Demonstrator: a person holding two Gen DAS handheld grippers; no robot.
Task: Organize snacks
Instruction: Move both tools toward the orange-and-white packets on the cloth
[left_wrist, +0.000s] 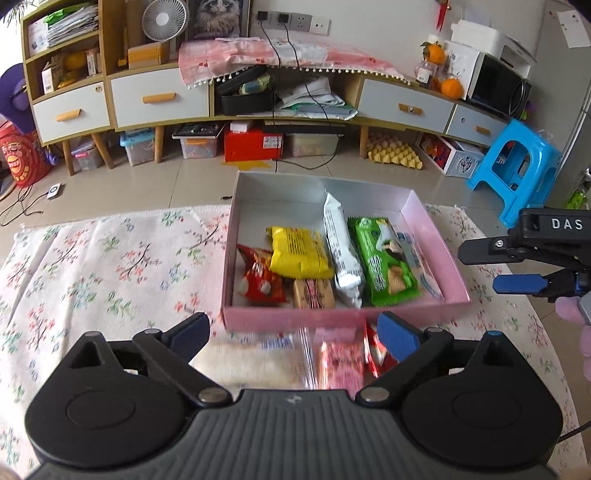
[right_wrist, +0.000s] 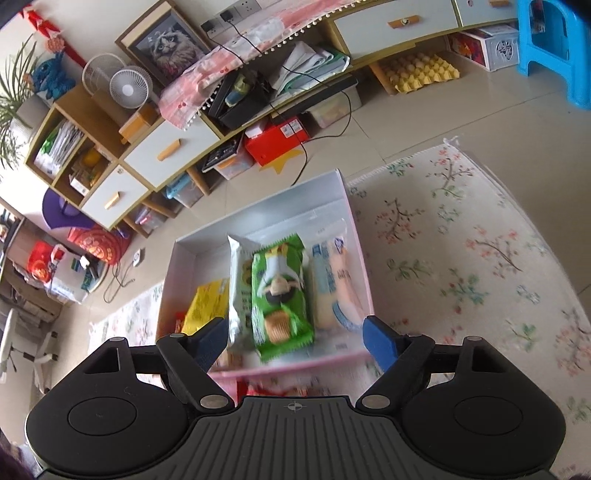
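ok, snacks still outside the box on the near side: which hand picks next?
Left, probably. The left gripper is open directly over the loose packets before the pink box; the right gripper, also open, hangs over the box's contents.

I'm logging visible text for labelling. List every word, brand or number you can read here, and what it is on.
"DAS": white letters on the black body of the right gripper, seen from the left wrist view.
Print on the green biscuit packet, yellow packet, white packet and red packet in the pink box: too small or blurred to read.
Label on the red carton: unreadable.
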